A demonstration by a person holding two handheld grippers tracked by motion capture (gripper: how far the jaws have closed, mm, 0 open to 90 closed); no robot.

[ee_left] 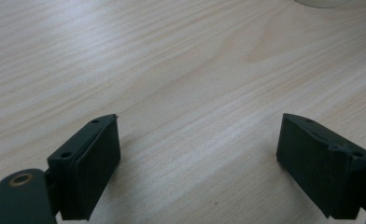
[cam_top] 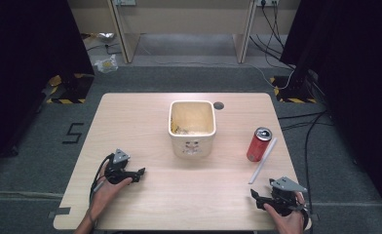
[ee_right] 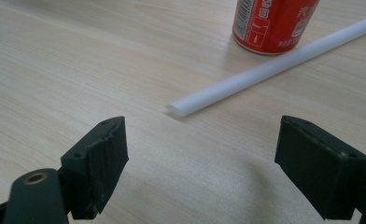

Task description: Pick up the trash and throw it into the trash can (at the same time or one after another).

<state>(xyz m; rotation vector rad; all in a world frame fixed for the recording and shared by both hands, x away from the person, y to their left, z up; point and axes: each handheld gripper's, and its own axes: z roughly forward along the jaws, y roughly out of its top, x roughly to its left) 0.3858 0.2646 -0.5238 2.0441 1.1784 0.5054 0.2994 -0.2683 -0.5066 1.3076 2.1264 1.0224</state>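
The red can is cut off by the top edge in the right gripper view — its print too small to read; the white tub's base barely shows in the left gripper view.

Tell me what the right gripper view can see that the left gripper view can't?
The right gripper view has a red can standing upright and a white straw lying beside it, its near end ahead of the open jaws. The left gripper view has just a pale edge of the bin at the top. Both share the wooden table and two black jaws spread wide, holding nothing.
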